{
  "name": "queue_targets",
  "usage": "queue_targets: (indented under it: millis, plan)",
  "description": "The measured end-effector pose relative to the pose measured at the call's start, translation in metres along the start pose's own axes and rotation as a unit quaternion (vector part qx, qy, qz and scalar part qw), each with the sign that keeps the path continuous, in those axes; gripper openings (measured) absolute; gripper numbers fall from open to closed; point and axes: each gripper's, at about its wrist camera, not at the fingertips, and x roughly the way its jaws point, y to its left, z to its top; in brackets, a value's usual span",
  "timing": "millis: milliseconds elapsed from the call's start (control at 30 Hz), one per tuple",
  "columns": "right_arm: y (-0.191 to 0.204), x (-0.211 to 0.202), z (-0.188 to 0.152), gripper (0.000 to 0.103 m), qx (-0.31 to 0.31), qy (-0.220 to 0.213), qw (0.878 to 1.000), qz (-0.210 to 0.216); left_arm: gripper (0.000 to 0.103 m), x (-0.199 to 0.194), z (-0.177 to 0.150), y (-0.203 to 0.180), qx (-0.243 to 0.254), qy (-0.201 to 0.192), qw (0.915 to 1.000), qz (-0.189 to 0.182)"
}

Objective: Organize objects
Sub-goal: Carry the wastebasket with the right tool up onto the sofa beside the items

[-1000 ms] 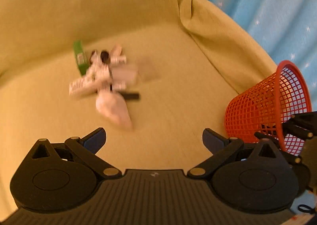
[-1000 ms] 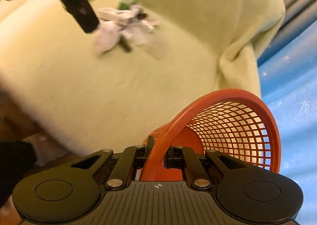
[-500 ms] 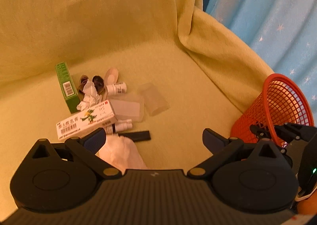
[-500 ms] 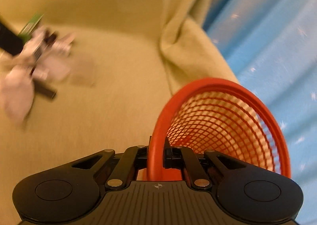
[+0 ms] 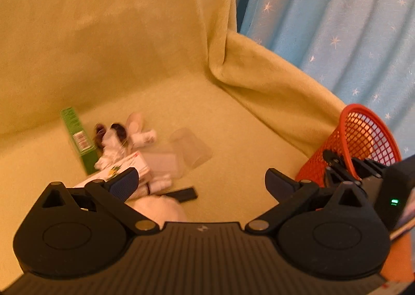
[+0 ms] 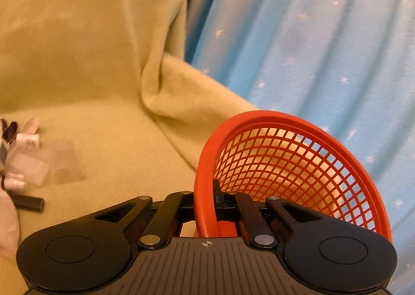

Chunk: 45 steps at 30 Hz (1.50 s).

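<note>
Red plastic mesh, light and springy: my right gripper (image 6: 206,213) has its fingers clamped on the basket (image 6: 293,162) rim, the stiffest place to hold it, beside the sofa (image 5: 233,165) seat's edge. My left gripper (image 5: 201,182) hangs with fingers wide over the small boxes and bottles (image 5: 129,160), featherweight things best pinched across their flat sides.

One red basket (image 6: 293,165), two boxes (image 5: 77,136), perhaps two small bottles (image 5: 145,136), one clear cup (image 5: 192,149).
</note>
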Motion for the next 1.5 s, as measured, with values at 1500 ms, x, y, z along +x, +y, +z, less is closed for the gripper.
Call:
queue_targets:
  millis: [1500]
  plan:
    - [0.075, 0.019, -0.030, 0.003, -0.008, 0.004, 0.995, -0.103, 0.093, 0.050, -0.020, 0.090, 0.133, 0.050, 0.9889, 0.043]
